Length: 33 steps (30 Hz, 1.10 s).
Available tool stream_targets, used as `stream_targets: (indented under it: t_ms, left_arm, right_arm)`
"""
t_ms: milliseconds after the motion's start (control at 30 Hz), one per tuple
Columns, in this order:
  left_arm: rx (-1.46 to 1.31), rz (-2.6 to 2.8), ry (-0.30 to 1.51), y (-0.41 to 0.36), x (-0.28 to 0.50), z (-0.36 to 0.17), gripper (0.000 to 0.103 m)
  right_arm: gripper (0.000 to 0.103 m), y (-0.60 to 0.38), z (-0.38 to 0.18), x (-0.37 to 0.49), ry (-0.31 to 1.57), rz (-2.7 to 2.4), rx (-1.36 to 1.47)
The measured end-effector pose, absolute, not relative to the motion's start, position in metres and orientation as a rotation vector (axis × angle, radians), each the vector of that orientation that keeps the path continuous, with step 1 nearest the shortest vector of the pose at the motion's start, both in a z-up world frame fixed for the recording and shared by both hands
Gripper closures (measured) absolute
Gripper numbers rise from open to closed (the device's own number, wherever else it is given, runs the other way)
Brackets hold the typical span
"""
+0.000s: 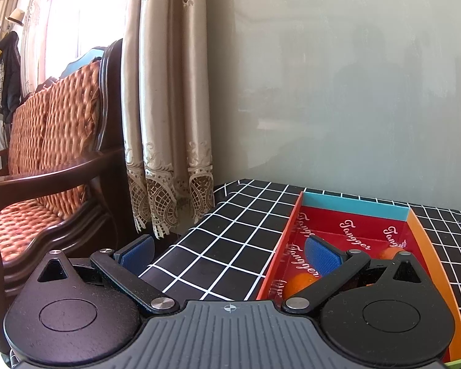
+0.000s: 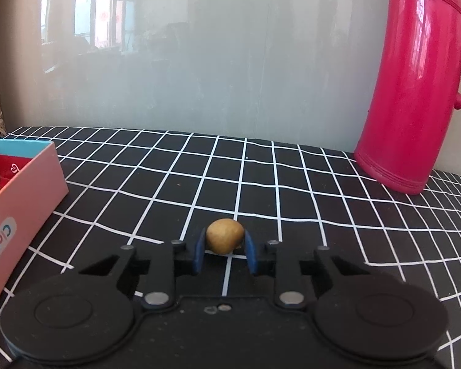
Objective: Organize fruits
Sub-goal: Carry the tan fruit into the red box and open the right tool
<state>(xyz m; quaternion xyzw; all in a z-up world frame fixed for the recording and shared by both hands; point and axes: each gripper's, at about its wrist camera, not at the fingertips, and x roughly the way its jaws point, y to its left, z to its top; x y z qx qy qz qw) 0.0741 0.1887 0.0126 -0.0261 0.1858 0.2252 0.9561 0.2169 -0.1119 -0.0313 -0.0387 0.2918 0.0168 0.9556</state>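
A small round tan-brown fruit (image 2: 225, 235) sits low over the black checked tablecloth (image 2: 261, 178), with my right gripper (image 2: 225, 247) shut on it, blue pads pressing both sides. In the left wrist view my left gripper (image 1: 230, 253) stands open, its right fingertip (image 1: 321, 256) over the red-floored box (image 1: 347, 233). Two orange fruits (image 1: 299, 283) lie in that box, one (image 1: 392, 252) mostly hidden behind the gripper's arm. The same box (image 2: 24, 196) shows its pink outer wall at the left of the right wrist view.
A tall pink thermos flask (image 2: 415, 86) stands at the back right of the table against a grey glossy wall (image 2: 215, 61). Left of the table are a beige lace curtain (image 1: 166, 107) and a wooden chair with orange cushions (image 1: 46, 153).
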Motion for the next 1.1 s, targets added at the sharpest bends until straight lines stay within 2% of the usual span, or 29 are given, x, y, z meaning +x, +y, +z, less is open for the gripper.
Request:
stream_targets:
  t_ms: [633, 1100]
  left_arm:
    - [-0.028, 0.39, 0.377, 0.164, 0.061, 0.019, 0.0]
    - [-0.018, 0.415, 0.386, 0.166, 0.033, 0.014, 0.0]
  right_arm:
    - [0.078, -0.102, 0.022, 0.148, 0.451, 0.096, -0.111]
    - [0.078, -0.035, 0.034, 0.121, 0.406, 0.266, -0.119]
